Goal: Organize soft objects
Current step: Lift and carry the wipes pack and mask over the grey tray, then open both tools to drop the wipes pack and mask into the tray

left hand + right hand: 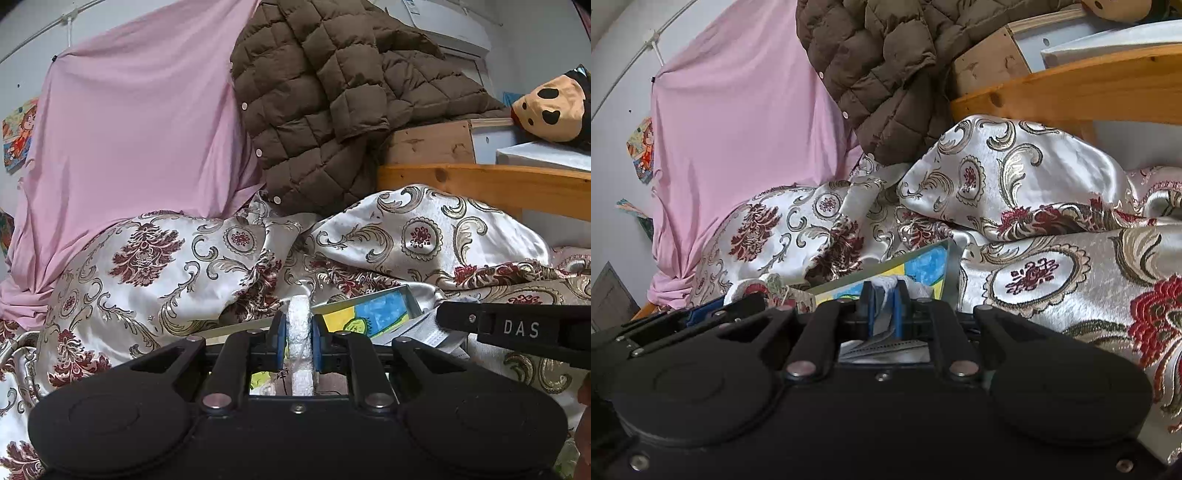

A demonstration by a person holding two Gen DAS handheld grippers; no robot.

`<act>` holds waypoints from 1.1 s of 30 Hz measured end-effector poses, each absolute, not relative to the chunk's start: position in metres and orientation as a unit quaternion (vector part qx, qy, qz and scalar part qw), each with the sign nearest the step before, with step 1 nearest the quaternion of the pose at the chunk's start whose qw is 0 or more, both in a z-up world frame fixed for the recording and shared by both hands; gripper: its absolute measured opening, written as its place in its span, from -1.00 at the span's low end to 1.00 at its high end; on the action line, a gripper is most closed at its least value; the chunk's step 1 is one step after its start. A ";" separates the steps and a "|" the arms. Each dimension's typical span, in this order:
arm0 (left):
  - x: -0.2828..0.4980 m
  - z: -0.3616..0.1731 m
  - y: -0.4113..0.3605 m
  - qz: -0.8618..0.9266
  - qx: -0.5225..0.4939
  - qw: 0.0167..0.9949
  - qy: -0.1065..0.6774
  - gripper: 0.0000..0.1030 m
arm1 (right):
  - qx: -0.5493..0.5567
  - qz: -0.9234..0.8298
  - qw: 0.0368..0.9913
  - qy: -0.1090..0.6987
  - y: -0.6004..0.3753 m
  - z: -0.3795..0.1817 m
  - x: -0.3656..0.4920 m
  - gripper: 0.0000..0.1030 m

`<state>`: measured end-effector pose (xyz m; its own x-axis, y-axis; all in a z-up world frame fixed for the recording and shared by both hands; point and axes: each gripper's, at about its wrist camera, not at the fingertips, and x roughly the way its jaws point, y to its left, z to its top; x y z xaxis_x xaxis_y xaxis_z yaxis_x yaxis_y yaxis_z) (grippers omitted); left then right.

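Observation:
My left gripper point(300, 341) is shut on a white, rough-textured soft strip point(300, 332) that stands upright between its blue pads. My right gripper point(884, 308) is shut on a bunched white cloth point(888, 284), with a pleated grey-white piece point(882, 347) hanging under it. The right gripper also shows in the left wrist view point(517, 328), close at the right. Both are low over a crumpled satin quilt point(155, 266) with red and gold ornaments, which also fills the right wrist view point(1015, 177).
A blue and yellow picture box point(373, 310) lies on the quilt just ahead of both grippers. A brown quilted jacket point(325, 96) and a pink sheet point(140, 122) hang behind. A wooden bed frame point(480, 181) and a spotted plush toy point(550, 107) are at the right.

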<state>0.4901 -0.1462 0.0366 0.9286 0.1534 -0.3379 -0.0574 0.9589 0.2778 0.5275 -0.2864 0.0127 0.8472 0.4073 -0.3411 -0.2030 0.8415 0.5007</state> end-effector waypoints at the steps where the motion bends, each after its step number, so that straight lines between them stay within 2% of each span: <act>1: 0.491 0.036 -0.146 0.054 0.133 0.973 0.182 -0.71 | 0.231 0.163 0.933 0.224 -0.285 0.012 0.528 -0.90; 25: 0.495 0.027 -0.153 0.054 0.143 0.968 0.198 -0.70 | 0.231 0.151 0.932 0.235 -0.292 0.007 0.523 -0.86; 33: 0.494 0.024 -0.152 0.058 0.147 0.967 0.201 -0.61 | 0.209 0.142 0.938 0.237 -0.287 0.007 0.522 -0.79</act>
<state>0.4942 -0.1517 0.0241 0.9127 0.1713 -0.3710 -0.0532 0.9500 0.3078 0.5222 -0.2870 0.0066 0.8475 0.3664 -0.3842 -0.1683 0.8718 0.4601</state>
